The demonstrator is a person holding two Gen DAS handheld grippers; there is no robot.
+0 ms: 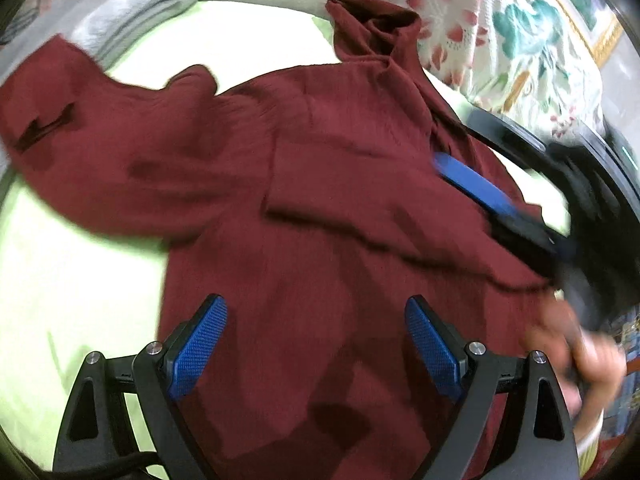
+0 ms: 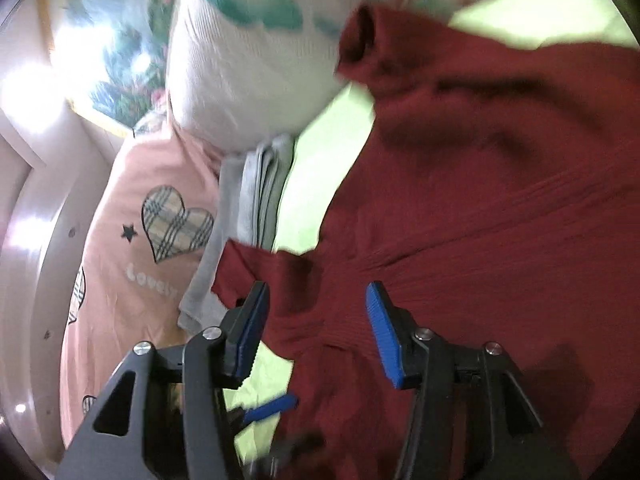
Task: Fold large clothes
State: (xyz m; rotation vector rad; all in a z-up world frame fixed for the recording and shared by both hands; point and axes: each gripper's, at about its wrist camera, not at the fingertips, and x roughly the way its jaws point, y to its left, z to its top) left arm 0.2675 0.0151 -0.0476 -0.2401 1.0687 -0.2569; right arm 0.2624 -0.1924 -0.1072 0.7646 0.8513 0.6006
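Pale green bedsheet [image 1: 60,280] covers the bed; a floral pillow [image 1: 500,40] sits at its head. Dark red sweater [image 1: 320,200] lies spread across the sheet, one sleeve thrown out sideways, collar bunched near the pillow. Folded grey cloth [image 1: 132,8] rests just past the sleeve; in the right wrist view a pink top with a plaid heart [image 2: 176,220] lies beside it. Left gripper [image 1: 316,344] hovers over the sweater's body, jaws wide apart, nothing between them. Right gripper [image 2: 316,320] is over the sweater near the sleeve, jaws parted, pads not pressing on the cloth.
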